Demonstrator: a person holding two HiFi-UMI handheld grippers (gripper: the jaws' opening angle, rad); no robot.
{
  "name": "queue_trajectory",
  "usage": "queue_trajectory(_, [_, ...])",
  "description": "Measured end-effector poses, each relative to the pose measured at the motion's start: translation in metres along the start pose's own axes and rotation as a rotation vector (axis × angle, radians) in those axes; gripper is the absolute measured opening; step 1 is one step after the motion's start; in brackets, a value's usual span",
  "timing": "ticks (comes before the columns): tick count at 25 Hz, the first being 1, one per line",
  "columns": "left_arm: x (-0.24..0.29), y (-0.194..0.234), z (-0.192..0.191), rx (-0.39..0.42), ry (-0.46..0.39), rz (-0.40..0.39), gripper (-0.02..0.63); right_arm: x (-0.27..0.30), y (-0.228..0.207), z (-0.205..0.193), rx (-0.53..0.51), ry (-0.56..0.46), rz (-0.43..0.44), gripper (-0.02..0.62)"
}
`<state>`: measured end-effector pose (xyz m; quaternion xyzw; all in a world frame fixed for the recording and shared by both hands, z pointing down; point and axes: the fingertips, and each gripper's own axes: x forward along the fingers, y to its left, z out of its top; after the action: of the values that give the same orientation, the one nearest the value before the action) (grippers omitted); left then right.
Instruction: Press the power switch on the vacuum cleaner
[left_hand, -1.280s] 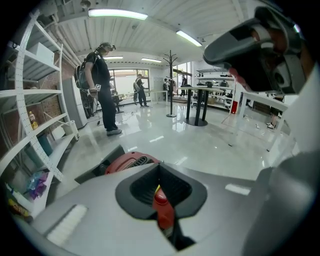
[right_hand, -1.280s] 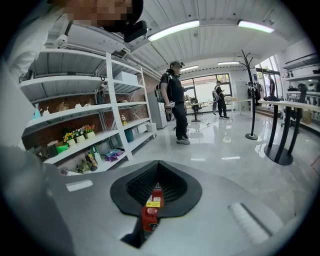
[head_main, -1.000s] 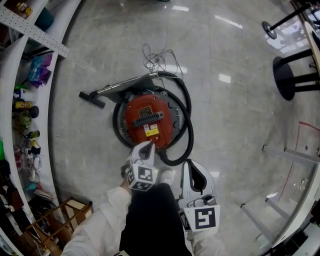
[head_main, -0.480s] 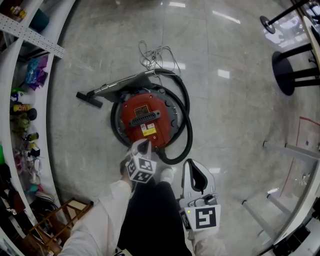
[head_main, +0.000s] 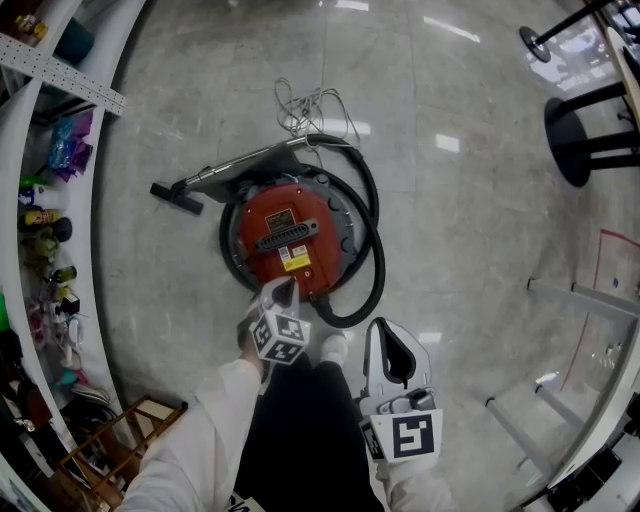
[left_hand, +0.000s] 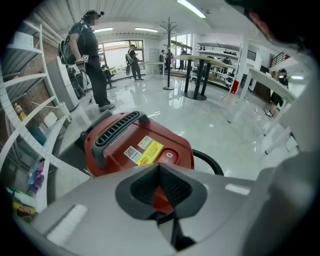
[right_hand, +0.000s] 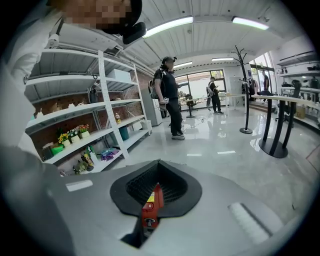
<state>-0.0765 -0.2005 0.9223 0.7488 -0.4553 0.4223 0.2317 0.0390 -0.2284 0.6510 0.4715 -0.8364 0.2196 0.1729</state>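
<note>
A head view looks steeply down at a round red vacuum cleaner (head_main: 290, 240) sitting on a glossy grey stone floor (head_main: 450, 230). A black hose (head_main: 378, 262) loops around its right side. A metal wand ends in a black floor nozzle (head_main: 180, 197) at its upper left. A loose tangle of thin power cord (head_main: 312, 110) lies on the floor just beyond it.

The left hand-held gripper (head_main: 284, 292) points at the near edge of the vacuum cleaner, its marker cube (head_main: 283, 338) just behind. In the left gripper view its jaws are pressed together at the tips with nothing between them. Just beyond the tips lies a round red power switch (left_hand: 169, 155) with a small white ring mark. Whether the tips touch it cannot be told.

The vacuum cleaner's top has a dark ribbed carry handle (left_hand: 116, 131). Beside the switch are a yellow sticker (left_hand: 148, 152) and a small white sticker (left_hand: 132, 153) with a square code. The print on both is too small to read.

The right hand-held gripper (head_main: 383, 340) is held back near the person's body, well apart from the vacuum cleaner. Its jaws are also closed on nothing, and a sliver of the red machine shows through the gap below the tips.

White shelving (head_main: 60, 60) with small colourful items curves along the left. Black stool bases (head_main: 575, 150) stand at the upper right. The person wears white sleeves (head_main: 215, 430) and dark trousers.
</note>
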Motion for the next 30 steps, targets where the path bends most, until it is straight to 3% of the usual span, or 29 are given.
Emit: queue_trajectory(30, [-0.0008,-0.0004,-0.0032,-0.046,0.023,-0.007,0.000,0.0062,0.0023,-0.0037,0.027,0.015,0.006,-0.002])
